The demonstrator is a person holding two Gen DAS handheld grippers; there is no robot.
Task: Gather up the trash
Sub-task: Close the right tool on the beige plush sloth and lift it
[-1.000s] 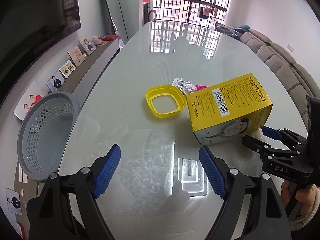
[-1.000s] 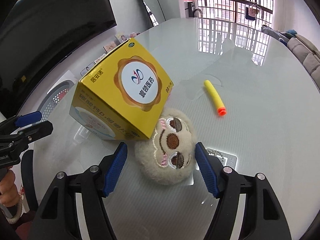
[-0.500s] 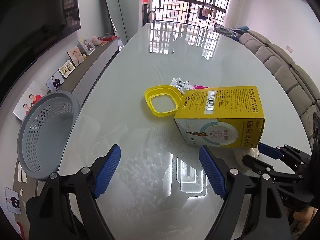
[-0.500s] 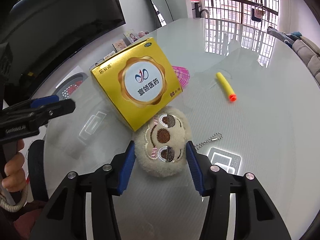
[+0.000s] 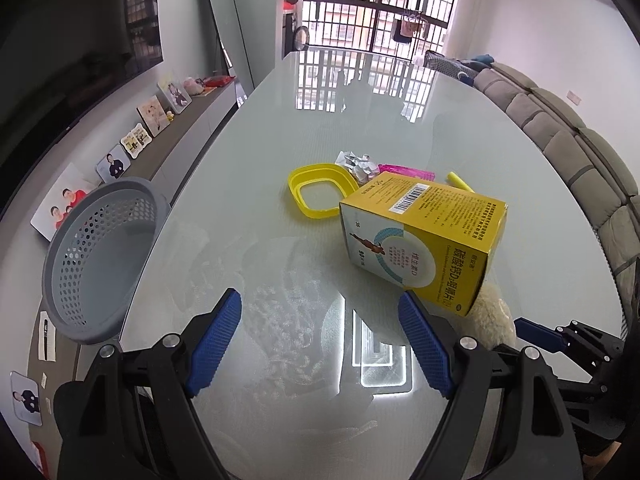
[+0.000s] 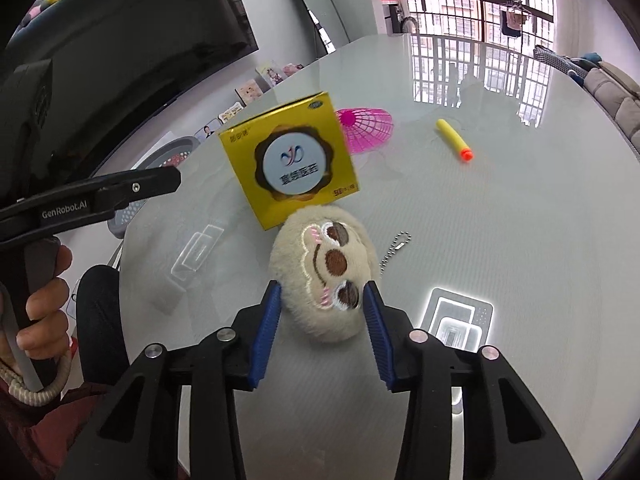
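Your right gripper (image 6: 322, 308) has closed its fingers onto the plush toy (image 6: 326, 268) beside the yellow box (image 6: 290, 168) on the tabletop (image 6: 500, 216), while your left gripper (image 5: 320, 340) stays spread, empty.

A home living room: grey sofa (image 5: 560, 128), wall television (image 5: 80, 40), family photos (image 5: 154, 114), barred balcony window (image 5: 376, 8).

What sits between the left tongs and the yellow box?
Only bare glass table with reflections, per the left wrist view; left tongs open, yellow box beyond.
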